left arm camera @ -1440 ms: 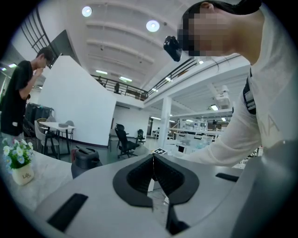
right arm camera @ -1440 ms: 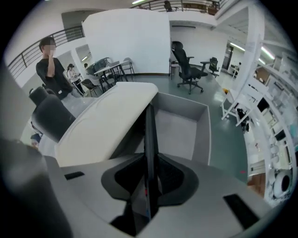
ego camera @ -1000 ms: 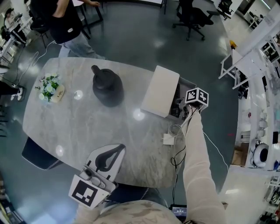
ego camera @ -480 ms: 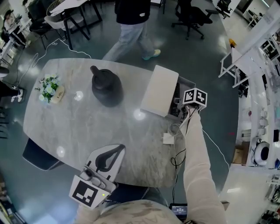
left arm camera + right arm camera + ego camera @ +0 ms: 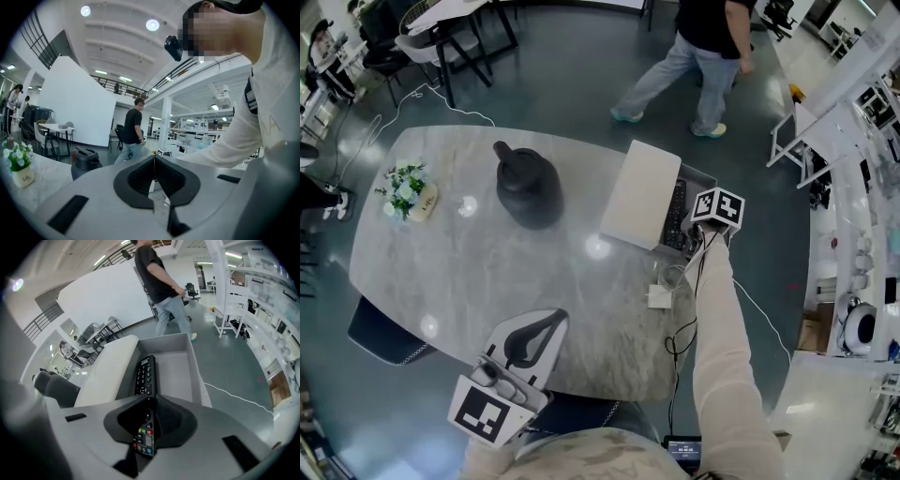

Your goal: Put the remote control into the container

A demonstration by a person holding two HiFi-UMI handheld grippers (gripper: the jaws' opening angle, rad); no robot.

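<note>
The big stone table (image 5: 487,272) is in front of me. At its far right edge sits the grey container (image 5: 701,178). A white lid (image 5: 642,194) covers its left part. A black jug (image 5: 528,185) stands left of the lid, apart from it.

My right gripper (image 5: 149,398) hangs over the container's near end and points down into it. Its jaws have just been closing and are now only a little apart.

My left gripper (image 5: 154,159) is over the table's near edge, with its jaws closed on nothing.

The black remote control (image 5: 146,373) lies inside the container, beside the lid. Its near end shows in the slit between my right jaws, but they do not squeeze it.

A small pot of flowers (image 5: 408,190) stands far left.
</note>
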